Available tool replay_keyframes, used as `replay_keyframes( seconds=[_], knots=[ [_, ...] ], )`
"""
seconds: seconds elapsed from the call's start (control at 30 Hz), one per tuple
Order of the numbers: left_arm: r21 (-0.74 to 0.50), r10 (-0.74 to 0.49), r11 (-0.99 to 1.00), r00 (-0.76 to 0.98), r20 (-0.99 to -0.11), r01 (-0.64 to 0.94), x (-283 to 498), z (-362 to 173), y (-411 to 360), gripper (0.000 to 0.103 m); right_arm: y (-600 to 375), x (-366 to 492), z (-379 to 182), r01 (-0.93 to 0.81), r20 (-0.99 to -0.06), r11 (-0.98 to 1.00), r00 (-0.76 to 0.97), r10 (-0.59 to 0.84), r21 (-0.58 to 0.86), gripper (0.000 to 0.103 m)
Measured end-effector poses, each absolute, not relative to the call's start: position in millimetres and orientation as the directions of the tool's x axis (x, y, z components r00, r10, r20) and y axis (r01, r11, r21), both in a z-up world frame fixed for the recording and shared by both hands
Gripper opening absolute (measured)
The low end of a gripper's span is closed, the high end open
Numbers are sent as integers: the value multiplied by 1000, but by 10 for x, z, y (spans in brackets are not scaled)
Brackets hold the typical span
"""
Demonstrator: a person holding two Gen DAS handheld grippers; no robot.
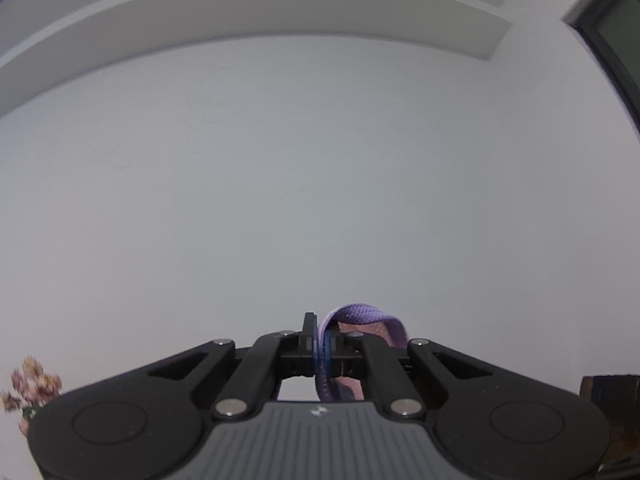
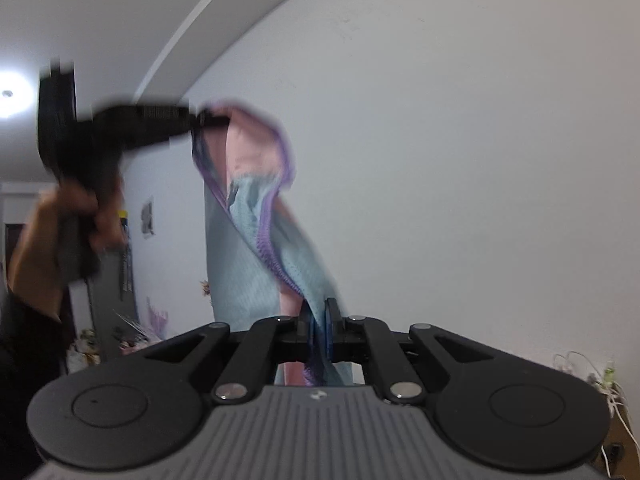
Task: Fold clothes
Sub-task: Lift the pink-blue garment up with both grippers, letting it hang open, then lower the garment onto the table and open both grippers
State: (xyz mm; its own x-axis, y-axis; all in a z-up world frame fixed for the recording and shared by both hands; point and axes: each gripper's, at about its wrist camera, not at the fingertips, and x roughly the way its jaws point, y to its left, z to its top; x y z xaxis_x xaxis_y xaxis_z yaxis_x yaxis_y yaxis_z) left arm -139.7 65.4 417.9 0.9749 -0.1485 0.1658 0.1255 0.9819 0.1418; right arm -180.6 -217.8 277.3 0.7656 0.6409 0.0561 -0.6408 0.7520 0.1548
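1. Left gripper (image 1: 320, 344): black two-finger tool, its fingers pressed together on the purple ribbed hem of a garment (image 1: 360, 320). The hem loops up over the right finger tip and falls away to that side; more of it hangs below, between the finger bases.
2. The left view looks slightly upward at a plain pale wall (image 1: 320, 180). Dried pinkish flowers (image 1: 32, 384) sit at the lower left edge.
3. Right gripper (image 2: 320, 320): its fingers are pinching the light-blue mesh fabric of the same garment (image 2: 256, 248). The cloth passes between the blue pads (image 2: 330, 334) and hangs out beneath them.
4. The garment: pale blue mesh with pink lining and purple trim, held in the air and stretched diagonally from the right fingers up to the left gripper (image 2: 200, 120), which shows blurred at upper left of the right view.
5. A person's hand (image 2: 86, 204) wraps the left tool's handle, also blurred.
6. A ceiling lamp (image 2: 8, 94) glows at far left. Cluttered items and white cables (image 2: 600, 376) lie low at the edges, too small to identify.
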Motion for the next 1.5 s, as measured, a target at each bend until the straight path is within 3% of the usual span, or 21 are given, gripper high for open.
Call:
replay_keyframes(
  seconds=[0.1,0.23,0.3,0.33,0.37,0.4,0.43,0.5,0.6,0.7,0.8,0.93,1.0,1.03,1.07,1.13,1.23,1.3,1.43,1.5],
  knots=[
    [124,-106,988,988,115,92,-844,3935,765,2,-2168,-1343,2724,-671,-20,707,722,692,226,4],
    [78,-55,995,998,-37,58,388,3364,876,2,-1897,-460,2400,-632,-173,716,701,691,297,3],
    [50,-19,998,994,-110,25,1028,2994,917,8,-1776,112,2156,-563,-255,758,720,646,329,3],
    [39,-16,999,988,-156,23,1307,2748,947,19,-1769,400,1975,-516,-289,788,740,607,336,4],
    [30,-23,999,976,-217,31,1571,2457,979,32,-1759,703,1811,-461,-326,821,761,561,335,17],
    [24,-28,999,958,-284,37,1784,2150,1014,33,-1749,1035,1700,-381,-374,871,794,480,308,31],
    [31,-32,998,936,-350,46,1863,1844,1048,32,-1778,1255,1546,-289,-441,921,813,381,262,57],
    [68,-43,994,893,-447,82,1842,1296,1100,32,-1824,1478,1354,-207,-530,958,799,284,200,59],
    [142,-97,970,848,-521,199,1294,820,1105,34,-1799,1326,958,-374,-548,901,717,431,219,66],
    [104,-179,952,801,-571,287,397,985,978,38,-1587,399,709,-589,-567,789,595,570,174,77],
    [42,-305,913,748,-589,405,-169,1007,958,43,-1290,-456,593,-715,-619,696,516,592,71,77],
    [61,-368,864,710,-600,499,-413,682,740,49,-1098,-751,365,-695,-632,715,585,508,-69,75],
    [68,-385,848,698,-604,526,-427,570,684,49,-1103,-640,273,-672,-650,741,570,503,-16,54],
    [63,-393,843,692,-605,534,-411,517,661,49,-1113,-544,218,-656,-664,754,551,505,28,24],
    [49,-399,845,688,-605,533,-395,482,643,49,-1129,-439,180,-629,-682,774,535,500,75,4],
    [31,-404,849,686,-605,528,-454,455,599,49,-1245,-308,242,-570,-656,797,527,541,200,4],
    [31,-431,831,677,-597,556,-523,453,501,49,-1609,-309,570,-519,-465,709,536,705,478,4],
    [25,-448,818,664,-599,575,-487,437,359,49,-1838,-169,641,-420,-416,731,621,664,538,4],
    [40,-444,797,631,-636,602,-404,335,91,49,-1974,182,314,-150,-609,921,709,354,360,16],
    [58,-444,779,615,-652,624,-422,277,8,49,-2016,42,258,-168,-584,921,729,357,352,32]
  ],
)
